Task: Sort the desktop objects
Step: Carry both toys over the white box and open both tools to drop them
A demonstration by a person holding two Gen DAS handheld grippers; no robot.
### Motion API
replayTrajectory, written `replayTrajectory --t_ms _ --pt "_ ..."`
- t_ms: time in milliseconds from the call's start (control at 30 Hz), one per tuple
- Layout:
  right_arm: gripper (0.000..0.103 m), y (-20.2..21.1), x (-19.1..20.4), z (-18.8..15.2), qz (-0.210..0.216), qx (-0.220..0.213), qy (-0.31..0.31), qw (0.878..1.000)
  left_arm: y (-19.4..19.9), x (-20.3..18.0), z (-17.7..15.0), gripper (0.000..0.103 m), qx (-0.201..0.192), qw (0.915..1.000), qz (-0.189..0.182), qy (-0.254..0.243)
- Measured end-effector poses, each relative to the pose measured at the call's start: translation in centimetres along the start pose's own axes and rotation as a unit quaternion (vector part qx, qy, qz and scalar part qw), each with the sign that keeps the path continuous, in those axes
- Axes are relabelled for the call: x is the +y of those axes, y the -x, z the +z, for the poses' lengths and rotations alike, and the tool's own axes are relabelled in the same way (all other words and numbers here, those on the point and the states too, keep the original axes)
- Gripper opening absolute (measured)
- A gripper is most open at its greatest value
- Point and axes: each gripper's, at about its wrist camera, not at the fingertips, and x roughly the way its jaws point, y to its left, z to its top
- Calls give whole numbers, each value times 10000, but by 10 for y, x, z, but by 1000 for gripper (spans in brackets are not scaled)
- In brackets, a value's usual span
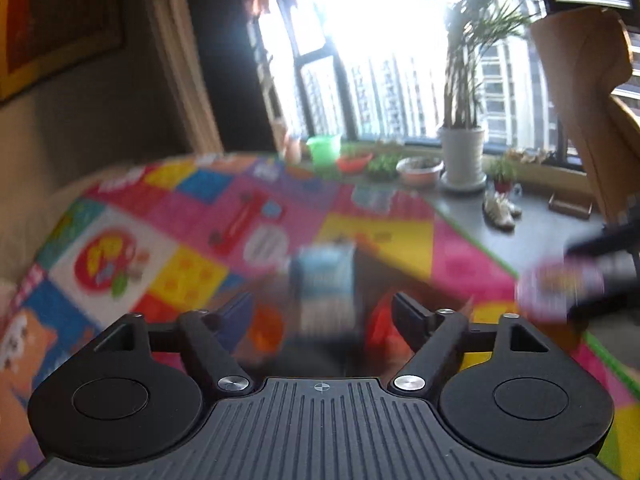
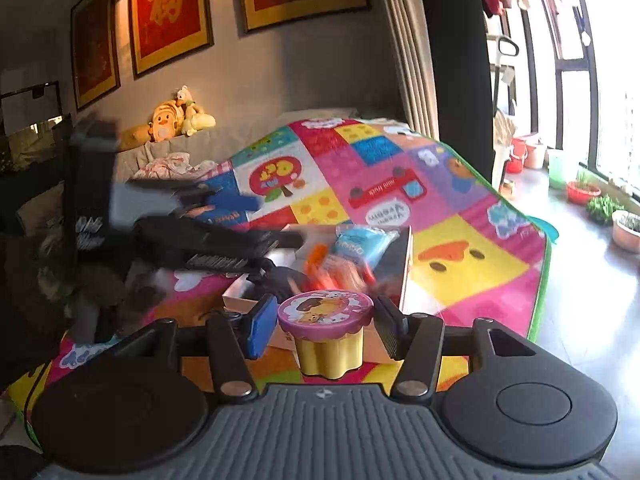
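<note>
My right gripper (image 2: 325,330) is shut on a small yellow tub with a pink cartoon lid (image 2: 326,330), held above the colourful mat. The tub also shows, blurred, at the right of the left wrist view (image 1: 558,290). Beyond it lies an open cardboard box (image 2: 394,264) with a light blue packet (image 2: 362,246) and orange and red items inside. My left gripper (image 1: 322,312) is open above that box, with the blurred blue packet (image 1: 324,276) between its fingers, apart from them. The left gripper also shows in the right wrist view (image 2: 256,220).
The colourful play mat (image 2: 460,216) covers the surface. Plant pots (image 1: 460,152) and bowls stand on the grey floor by the window. Plush toys (image 2: 176,118) sit on a sofa at the back. A wooden chair (image 1: 592,100) is at the right.
</note>
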Motion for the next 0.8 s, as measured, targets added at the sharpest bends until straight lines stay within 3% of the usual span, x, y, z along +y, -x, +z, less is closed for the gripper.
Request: replayTrajectory --t_ms 133,333,533,667,800 --pt "53 -14 -5 5 -2 -26 -29 10000 13 23 -41 92 377 9985 99 393" --pt "53 -67 -1 50 78 -199 100 9997 31 39 -72 96 688 9938 235 835" --pt "61 -128 1 81 -92 102 -42 9999 50 61 -99 100 802 9873 676 1193" --pt "68 -138 1 78 154 328 -418 9985 54 87 -130 100 1016 9727 1101 1773" --pt "70 -154 21 76 209 572 -257 9978 63 108 -150 100 855 9568 1652 2237"
